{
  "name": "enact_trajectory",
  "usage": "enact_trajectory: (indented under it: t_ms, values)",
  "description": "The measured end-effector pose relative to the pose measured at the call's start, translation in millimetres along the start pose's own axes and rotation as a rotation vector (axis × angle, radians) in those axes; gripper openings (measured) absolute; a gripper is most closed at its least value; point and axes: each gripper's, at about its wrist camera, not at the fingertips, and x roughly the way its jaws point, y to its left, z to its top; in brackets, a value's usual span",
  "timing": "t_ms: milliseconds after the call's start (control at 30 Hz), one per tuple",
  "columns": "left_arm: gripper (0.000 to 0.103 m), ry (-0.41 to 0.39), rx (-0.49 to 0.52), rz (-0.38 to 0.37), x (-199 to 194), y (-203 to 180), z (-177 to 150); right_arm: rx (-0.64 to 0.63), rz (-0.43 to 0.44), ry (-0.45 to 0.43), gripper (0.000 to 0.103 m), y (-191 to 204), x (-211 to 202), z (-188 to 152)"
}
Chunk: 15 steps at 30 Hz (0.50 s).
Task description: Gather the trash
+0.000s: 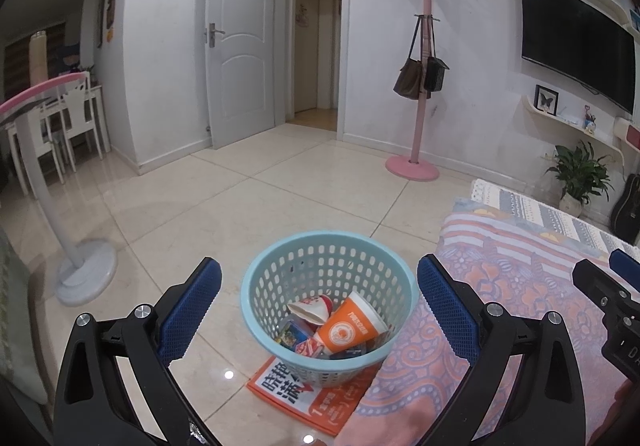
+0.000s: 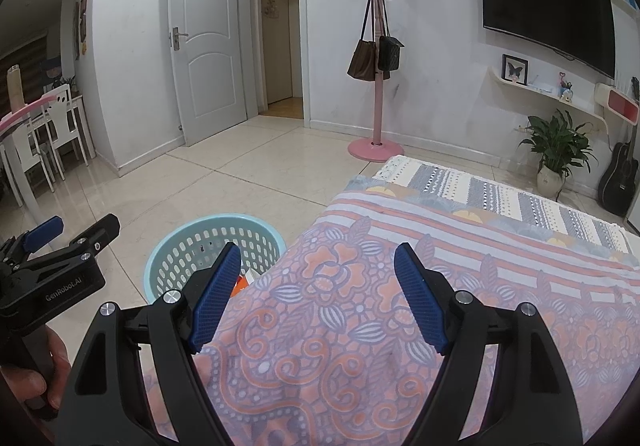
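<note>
A light blue plastic basket (image 1: 280, 270) stands on the tiled floor beside a patterned blanket (image 1: 500, 278). It holds trash: an orange paper cup (image 1: 350, 328), a crushed red and white cup (image 1: 310, 308) and small wrappers (image 1: 294, 334). The basket sits partly on an orange flyer (image 1: 280, 392). My left gripper (image 1: 320, 278) is open and empty, hovering above the basket. My right gripper (image 2: 318, 262) is open and empty over the blanket (image 2: 360, 326), with the basket (image 2: 176, 246) to its left. The left gripper also shows in the right wrist view (image 2: 72, 230).
A white fan stand (image 1: 80, 278) is on the floor to the left. A pink coat rack (image 1: 412, 165) with bags stands by the far wall. A potted plant (image 1: 576, 181) and a guitar (image 1: 628, 209) are at the right. A white door (image 1: 240, 41) stands open.
</note>
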Motion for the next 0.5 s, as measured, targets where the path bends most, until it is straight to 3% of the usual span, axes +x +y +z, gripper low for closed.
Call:
enact_trajectory:
  t_ms: [500]
  values:
    - [0.095, -0.004, 0.012, 0.014, -1.2, -3.0, -1.3, 0.003, 0.005, 0.006, 0.075, 0.4, -0.5, 1.5]
